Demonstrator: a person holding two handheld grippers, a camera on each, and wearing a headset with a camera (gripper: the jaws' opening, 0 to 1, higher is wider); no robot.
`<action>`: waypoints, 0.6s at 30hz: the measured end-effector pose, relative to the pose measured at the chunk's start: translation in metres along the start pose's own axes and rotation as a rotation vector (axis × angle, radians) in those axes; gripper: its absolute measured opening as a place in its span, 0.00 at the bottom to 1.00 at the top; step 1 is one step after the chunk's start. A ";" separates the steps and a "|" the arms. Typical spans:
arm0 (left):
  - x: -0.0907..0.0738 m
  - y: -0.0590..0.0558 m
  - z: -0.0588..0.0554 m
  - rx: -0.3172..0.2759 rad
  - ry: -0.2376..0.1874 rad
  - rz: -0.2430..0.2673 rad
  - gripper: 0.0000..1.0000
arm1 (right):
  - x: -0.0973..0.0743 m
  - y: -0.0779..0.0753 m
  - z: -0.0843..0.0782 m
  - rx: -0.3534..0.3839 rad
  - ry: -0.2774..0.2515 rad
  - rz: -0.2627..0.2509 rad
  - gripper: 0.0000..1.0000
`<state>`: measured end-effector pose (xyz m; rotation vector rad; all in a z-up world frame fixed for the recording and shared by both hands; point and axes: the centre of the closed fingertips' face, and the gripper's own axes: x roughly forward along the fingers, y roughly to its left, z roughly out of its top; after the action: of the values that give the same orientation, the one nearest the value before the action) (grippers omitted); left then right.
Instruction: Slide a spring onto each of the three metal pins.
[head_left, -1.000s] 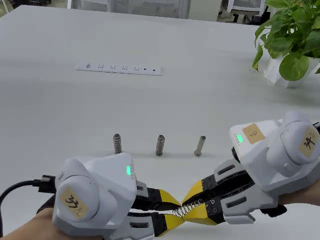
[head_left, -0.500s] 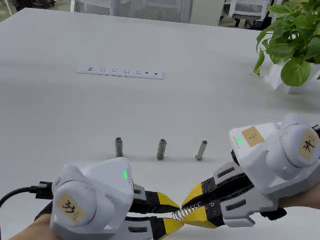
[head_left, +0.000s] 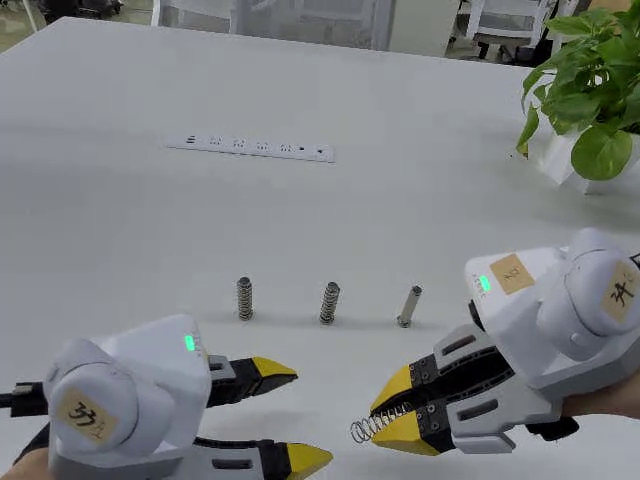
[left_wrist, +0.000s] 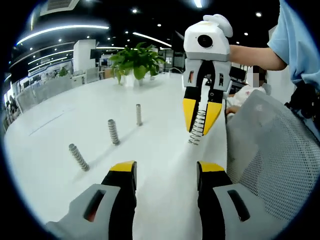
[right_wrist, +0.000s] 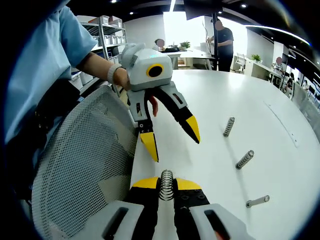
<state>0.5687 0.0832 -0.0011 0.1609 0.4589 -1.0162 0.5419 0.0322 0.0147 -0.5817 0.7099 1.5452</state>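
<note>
Handover finished — the left gripper (head_left: 292, 412) has let go and drawn back, jaws spread wide, so the last spring (head_left: 366, 426) is now clenched in the right gripper (head_left: 388, 418) alone, low over the surface (head_left: 120, 230). Left pin (head_left: 245, 298) and middle pin (head_left: 330, 302) already wear springs; the bare pin (head_left: 409, 306) — nearest the right gripper — is likely next.
</note>
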 end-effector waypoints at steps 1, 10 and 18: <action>-0.002 0.003 -0.001 -0.005 0.001 0.010 0.49 | 0.000 0.000 0.000 0.002 0.001 0.001 0.07; -0.020 0.027 -0.008 -0.057 -0.013 0.113 0.65 | -0.003 -0.004 -0.005 -0.002 0.017 -0.009 0.07; -0.029 0.036 -0.018 -0.096 -0.001 0.157 0.79 | -0.005 -0.008 -0.007 -0.010 0.031 -0.012 0.07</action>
<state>0.5813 0.1307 -0.0069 0.1091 0.4856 -0.8383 0.5496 0.0234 0.0128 -0.6176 0.7213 1.5323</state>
